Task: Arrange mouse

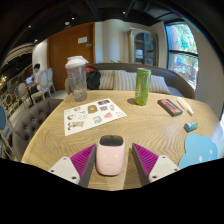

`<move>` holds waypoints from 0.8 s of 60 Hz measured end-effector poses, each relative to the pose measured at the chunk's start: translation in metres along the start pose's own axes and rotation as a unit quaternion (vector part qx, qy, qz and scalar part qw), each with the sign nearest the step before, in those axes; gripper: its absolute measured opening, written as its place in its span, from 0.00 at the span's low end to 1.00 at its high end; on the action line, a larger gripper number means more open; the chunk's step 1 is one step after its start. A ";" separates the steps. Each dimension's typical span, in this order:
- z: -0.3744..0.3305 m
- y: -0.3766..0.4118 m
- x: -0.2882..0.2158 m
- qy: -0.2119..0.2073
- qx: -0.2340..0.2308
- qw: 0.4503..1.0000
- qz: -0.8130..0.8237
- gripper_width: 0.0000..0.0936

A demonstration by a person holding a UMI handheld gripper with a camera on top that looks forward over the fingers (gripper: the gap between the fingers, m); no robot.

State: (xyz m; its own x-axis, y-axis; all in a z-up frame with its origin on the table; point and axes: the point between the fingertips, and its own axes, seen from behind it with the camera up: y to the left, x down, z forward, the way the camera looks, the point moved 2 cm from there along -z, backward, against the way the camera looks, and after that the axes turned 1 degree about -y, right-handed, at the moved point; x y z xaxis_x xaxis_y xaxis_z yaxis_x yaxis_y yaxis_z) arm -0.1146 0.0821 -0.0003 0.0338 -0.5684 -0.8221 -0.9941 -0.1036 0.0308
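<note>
The gripper (112,160) stands half open around a pale pink rounded mouse (110,155), seemingly untouched, on the round wooden table (140,122).

The mouse's (110,156) near end is cut off, perhaps hidden between the fingers (84,160).

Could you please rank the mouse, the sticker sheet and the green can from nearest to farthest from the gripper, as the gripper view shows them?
1. Mouse, between the open gripper fingers.
2. Sticker sheet, ahead, slightly left.
3. Green can, beyond, to the right.
</note>
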 end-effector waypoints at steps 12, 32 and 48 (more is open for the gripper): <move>0.008 -0.009 -0.005 0.003 0.023 1.000 0.015 0.59; -0.112 -0.094 -0.100 -0.154 0.027 0.986 -0.064 0.46; -0.147 -0.275 -0.055 -0.104 0.094 0.990 -0.001 0.46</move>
State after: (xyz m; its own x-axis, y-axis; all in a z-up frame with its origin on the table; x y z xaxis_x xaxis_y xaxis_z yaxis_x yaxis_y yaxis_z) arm 0.1716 0.0214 0.1200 0.0334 -0.3866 -0.9217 -0.9962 0.0609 -0.0616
